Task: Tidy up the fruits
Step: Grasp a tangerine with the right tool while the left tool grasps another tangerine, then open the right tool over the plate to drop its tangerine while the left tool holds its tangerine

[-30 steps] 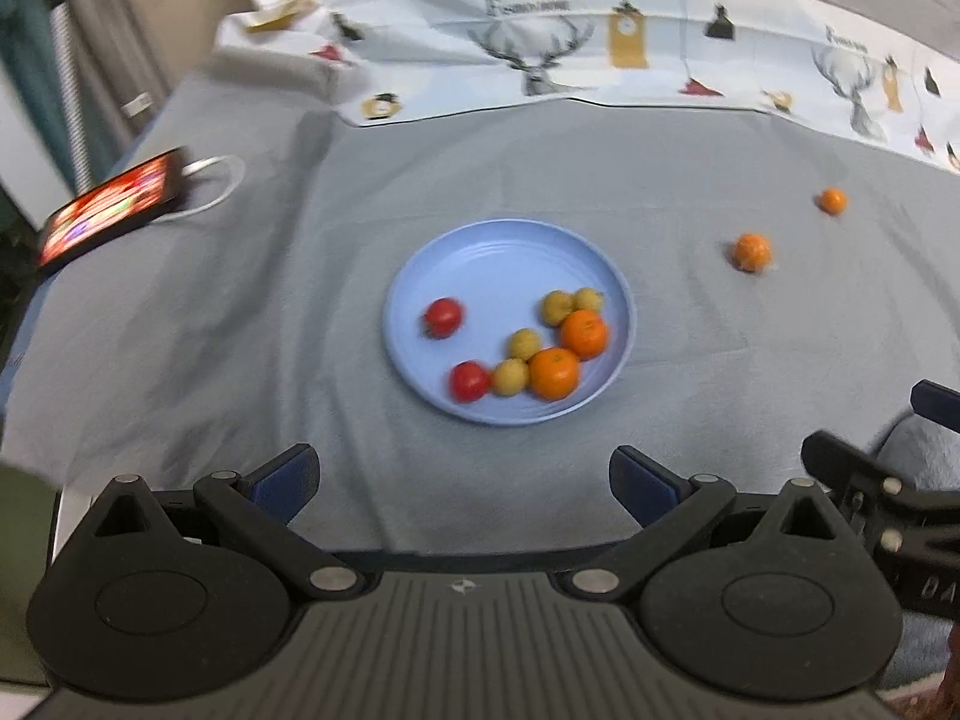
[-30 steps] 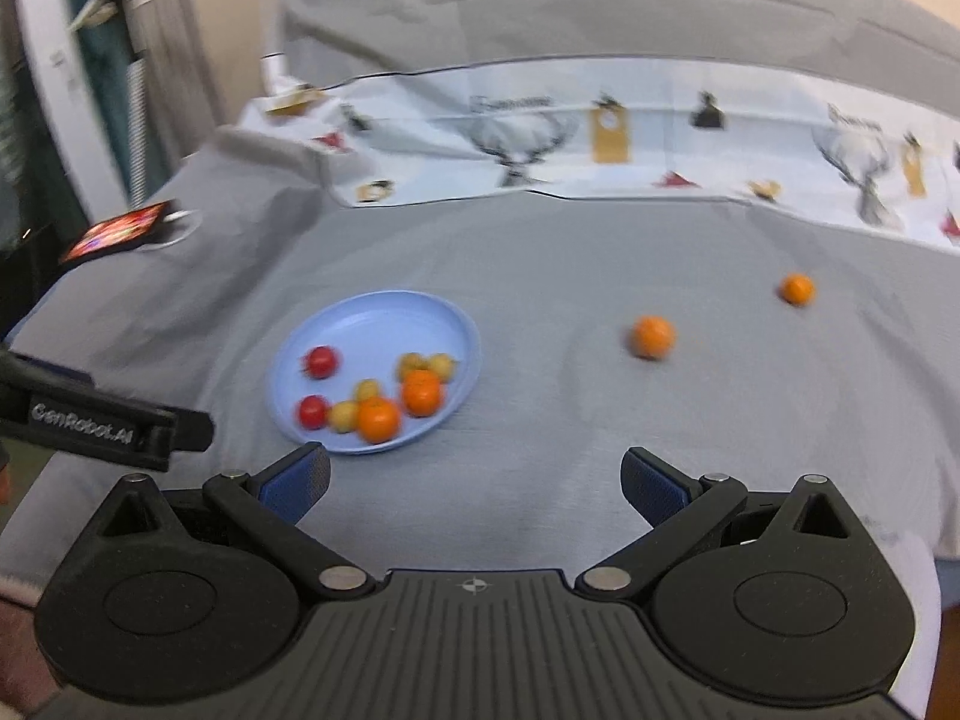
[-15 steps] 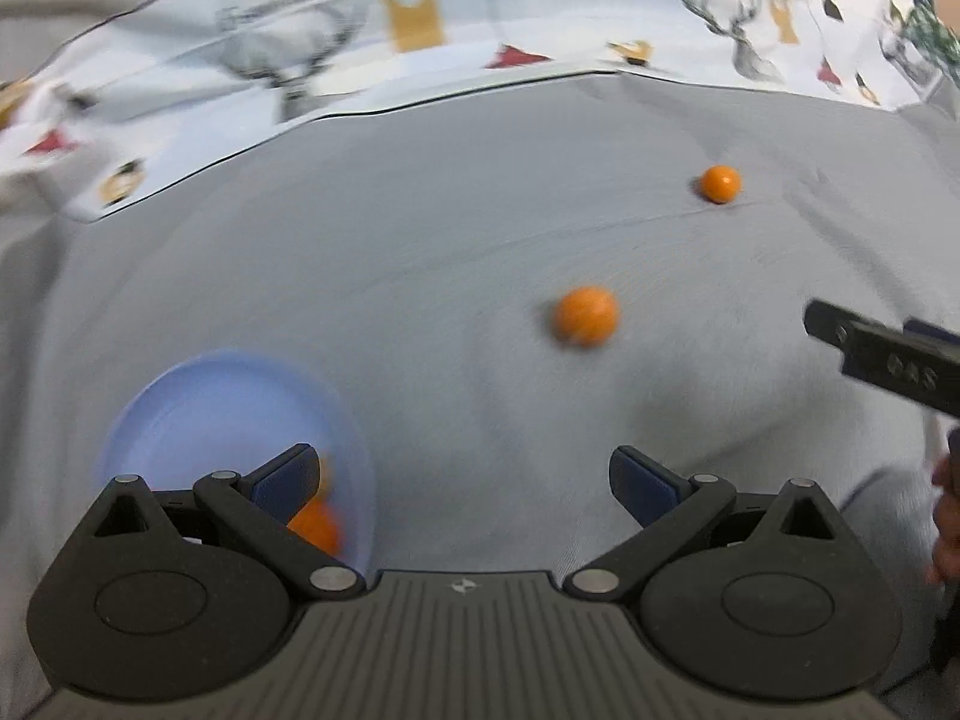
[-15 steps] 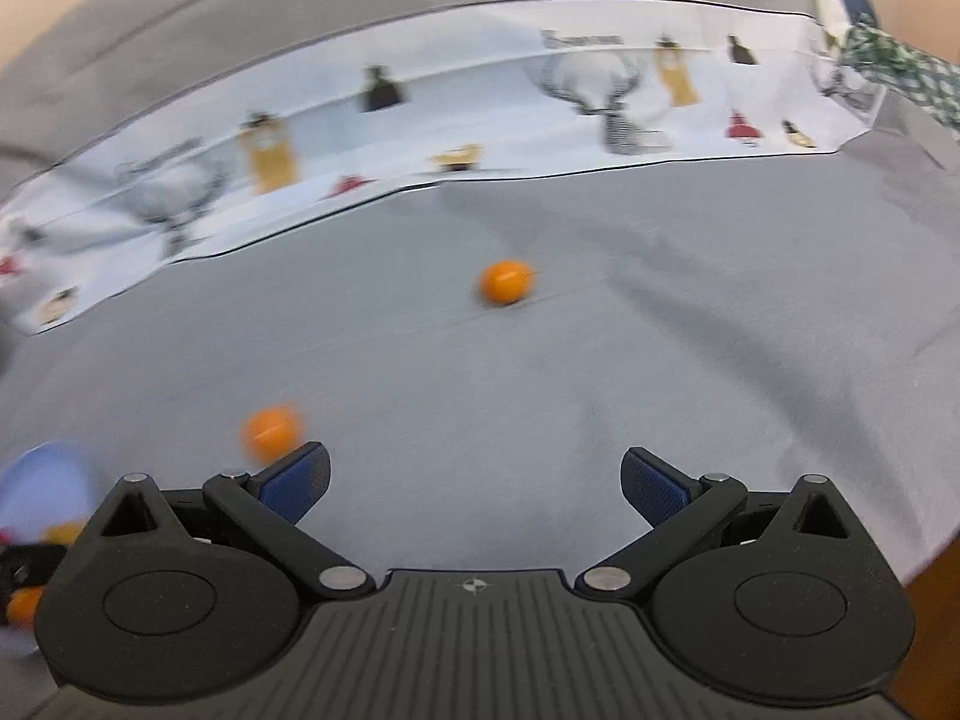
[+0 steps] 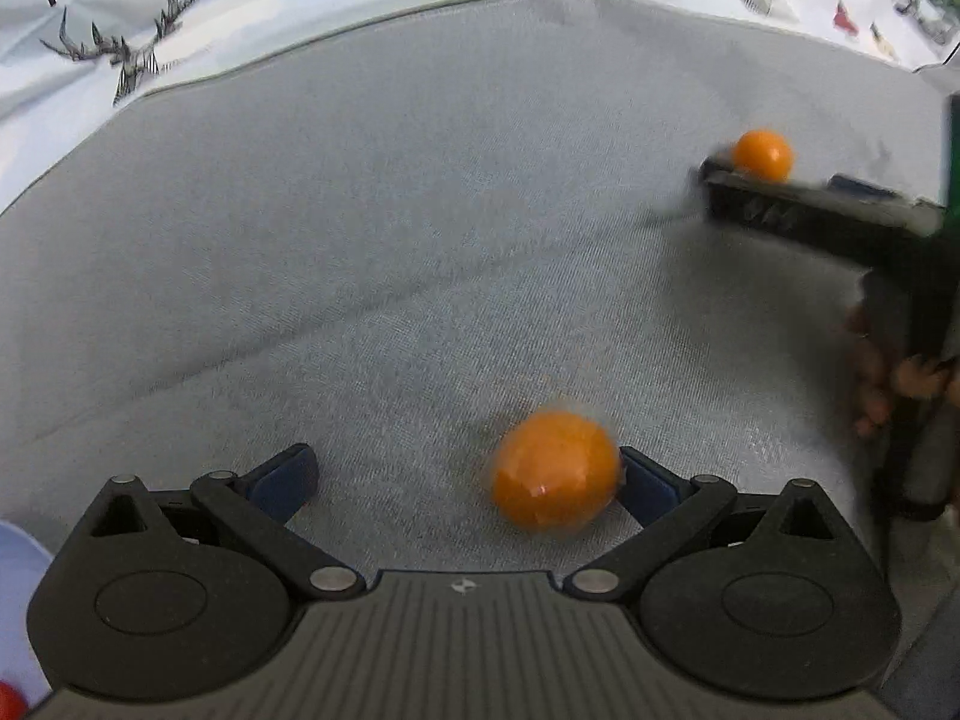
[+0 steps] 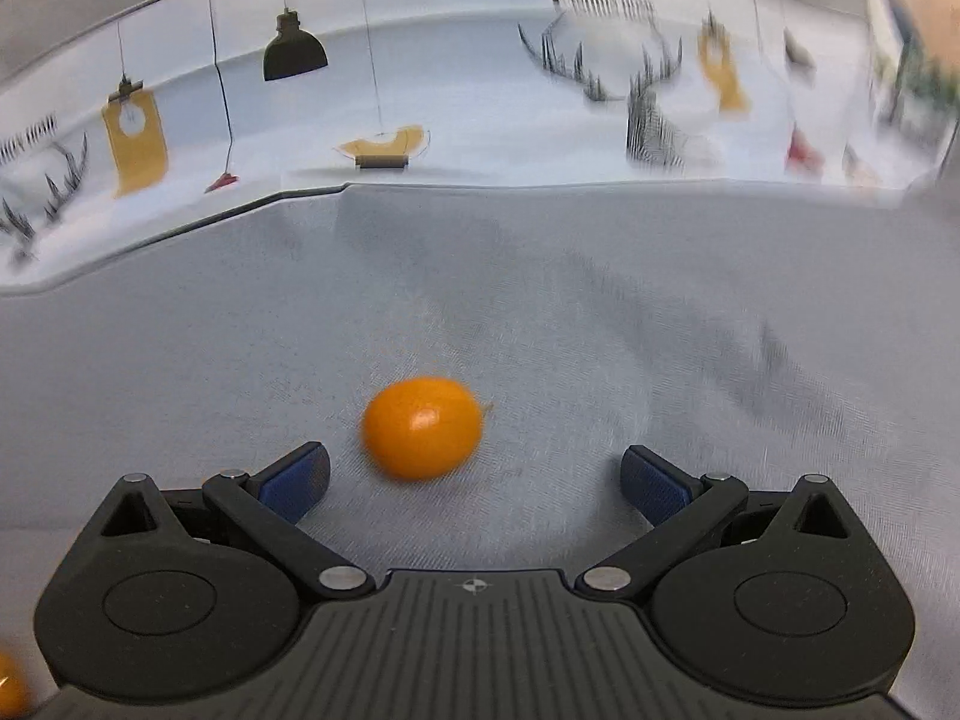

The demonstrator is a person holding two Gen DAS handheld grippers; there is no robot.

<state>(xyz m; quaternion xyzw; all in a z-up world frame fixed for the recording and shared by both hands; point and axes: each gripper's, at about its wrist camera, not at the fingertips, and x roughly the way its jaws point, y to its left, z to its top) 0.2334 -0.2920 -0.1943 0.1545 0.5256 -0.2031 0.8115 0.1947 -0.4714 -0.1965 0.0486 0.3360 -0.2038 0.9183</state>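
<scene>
Left wrist view: your left tool (image 5: 462, 477) is spread open and empty, with the nearer orange (image 5: 555, 471) on the grey bedcover (image 5: 420, 240) toward 3 o'clock of the gap, just beside the right pad; motion blur hides whether they touch. The farther orange (image 5: 763, 154) lies at 1 o'clock, partly cut off by your right tool (image 5: 810, 204).

Right wrist view: your right tool (image 6: 474, 477), also open and empty, has that orange (image 6: 423, 427) just ahead, slightly toward 11 o'clock, long axis roughly crosswise; the patterned sheet (image 6: 480, 96) beyond is smeared.
</scene>
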